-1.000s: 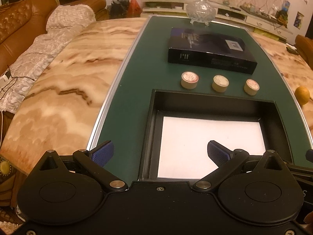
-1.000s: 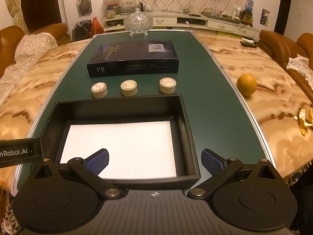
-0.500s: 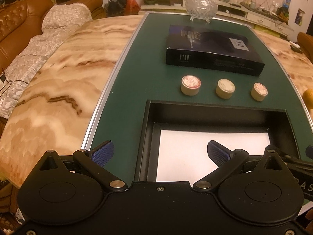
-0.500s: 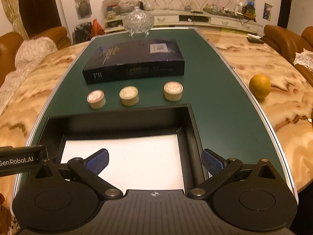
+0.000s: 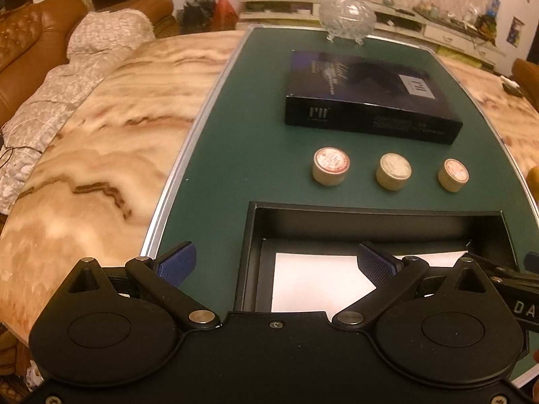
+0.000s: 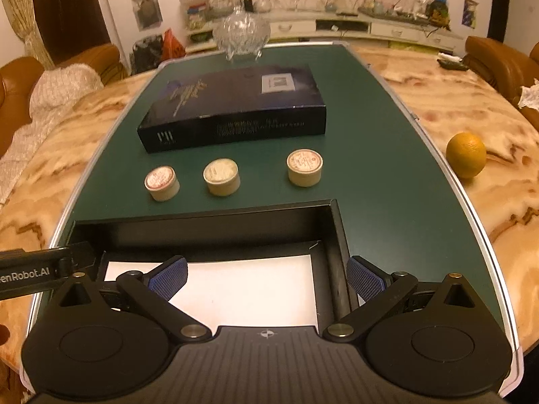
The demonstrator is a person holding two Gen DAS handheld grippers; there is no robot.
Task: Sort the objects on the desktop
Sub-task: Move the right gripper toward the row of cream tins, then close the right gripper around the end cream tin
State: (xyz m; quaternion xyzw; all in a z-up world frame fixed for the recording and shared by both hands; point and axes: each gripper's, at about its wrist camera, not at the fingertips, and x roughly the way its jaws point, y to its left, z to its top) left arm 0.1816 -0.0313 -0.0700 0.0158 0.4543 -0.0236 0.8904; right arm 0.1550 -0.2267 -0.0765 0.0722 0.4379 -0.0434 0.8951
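Observation:
Three small round cream tins stand in a row on the green mat: left tin point(image 5: 331, 166) point(image 6: 161, 182), middle tin point(image 5: 395, 170) point(image 6: 221, 177), right tin point(image 5: 453, 174) point(image 6: 305, 167). A black tray point(image 5: 370, 217) point(image 6: 209, 220) with a white paper bottom lies just in front of them. A dark blue box point(image 5: 369, 96) point(image 6: 235, 107) lies behind them. My left gripper point(image 5: 276, 264) is open and empty over the tray's left wall. My right gripper point(image 6: 267, 276) is open and empty over the tray's right part.
A glass lidded bowl point(image 5: 347, 18) point(image 6: 242, 35) stands at the mat's far end. An orange point(image 6: 466, 155) lies on the marble table right of the mat. Sofas with a cloth point(image 5: 67, 77) stand to the left. The marble table point(image 5: 101, 128) surrounds the mat.
Both grippers have moved forward toward the tins and the box, so the tray sits lower and nearer in both views. Both stay open.

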